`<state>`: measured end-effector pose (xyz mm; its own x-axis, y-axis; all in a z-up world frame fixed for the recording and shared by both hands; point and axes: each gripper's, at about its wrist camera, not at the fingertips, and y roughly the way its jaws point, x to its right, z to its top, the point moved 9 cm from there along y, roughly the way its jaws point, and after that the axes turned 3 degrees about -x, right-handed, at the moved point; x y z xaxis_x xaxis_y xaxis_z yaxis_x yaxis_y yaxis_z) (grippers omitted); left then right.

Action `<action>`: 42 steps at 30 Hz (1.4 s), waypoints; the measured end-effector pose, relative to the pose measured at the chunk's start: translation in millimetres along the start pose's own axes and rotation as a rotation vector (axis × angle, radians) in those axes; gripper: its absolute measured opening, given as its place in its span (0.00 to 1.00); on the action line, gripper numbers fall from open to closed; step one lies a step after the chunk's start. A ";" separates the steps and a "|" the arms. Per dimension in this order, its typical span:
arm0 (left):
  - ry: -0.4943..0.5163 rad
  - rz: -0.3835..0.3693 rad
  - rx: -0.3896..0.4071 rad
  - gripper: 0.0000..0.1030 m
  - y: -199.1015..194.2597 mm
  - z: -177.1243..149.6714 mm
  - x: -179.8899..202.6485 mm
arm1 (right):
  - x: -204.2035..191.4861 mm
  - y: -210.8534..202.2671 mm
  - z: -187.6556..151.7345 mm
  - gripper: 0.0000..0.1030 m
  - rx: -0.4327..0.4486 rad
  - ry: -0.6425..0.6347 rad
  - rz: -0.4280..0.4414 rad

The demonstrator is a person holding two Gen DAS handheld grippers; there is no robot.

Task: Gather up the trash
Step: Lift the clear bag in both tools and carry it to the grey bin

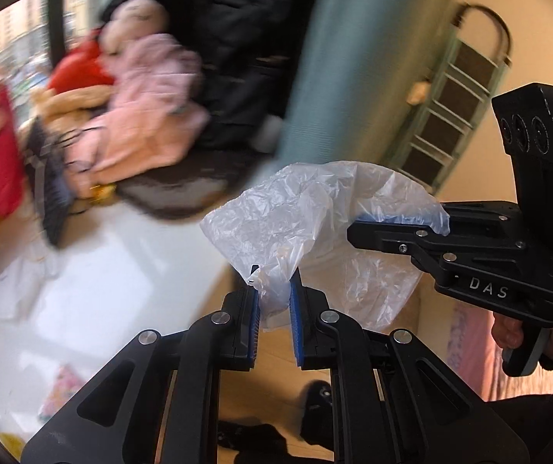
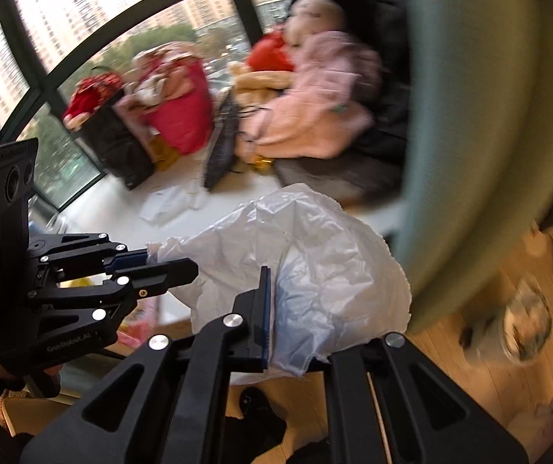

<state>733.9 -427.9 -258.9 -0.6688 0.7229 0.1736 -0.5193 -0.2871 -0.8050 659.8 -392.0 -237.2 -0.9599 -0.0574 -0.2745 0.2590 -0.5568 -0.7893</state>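
Observation:
A thin, crumpled clear plastic bag [image 1: 296,212] hangs in the air between both grippers. My left gripper [image 1: 274,290] pinches one edge of it between its blue pads. My right gripper [image 1: 357,228] comes in from the right in the left wrist view, with the bag draped over its tip. In the right wrist view the bag [image 2: 315,251] covers the right-hand finger of my right gripper [image 2: 296,309], and the left pad [image 2: 264,309] presses against the plastic. The left gripper [image 2: 168,266] shows at the left, shut on the bag's edge.
A white window ledge [image 2: 122,208] holds a smaller white plastic piece [image 2: 164,203], red bags [image 2: 183,120], a black bag [image 2: 118,150] and pink clothes with plush toys [image 2: 307,116]. A teal curtain [image 1: 338,58] hangs at the right. A step ladder [image 1: 454,104] leans on the wall. The floor is wooden [image 2: 508,367].

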 end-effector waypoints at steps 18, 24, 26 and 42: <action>0.398 -0.298 -0.125 0.12 120.6 51.2 293.5 | 232.5 -143.9 -114.8 0.08 0.097 0.373 -0.263; 0.507 -0.377 -0.153 0.12 150.5 71.2 356.8 | 279.7 -168.2 -134.5 0.08 0.141 0.501 -0.342; 0.539 -0.395 -0.160 0.12 163.4 79.7 372.0 | 294.0 -173.5 -137.0 0.08 0.158 0.533 -0.363; 0.626 -0.447 -0.220 0.12 287.4 178.5 424.9 | 440.3 -157.2 -110.1 0.08 0.120 0.641 -0.416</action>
<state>205.5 -315.4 -315.2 0.0345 0.9775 0.2080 -0.5073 0.1964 -0.8391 208.2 -238.5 -294.5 -0.7166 0.6468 -0.2612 -0.1580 -0.5152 -0.8424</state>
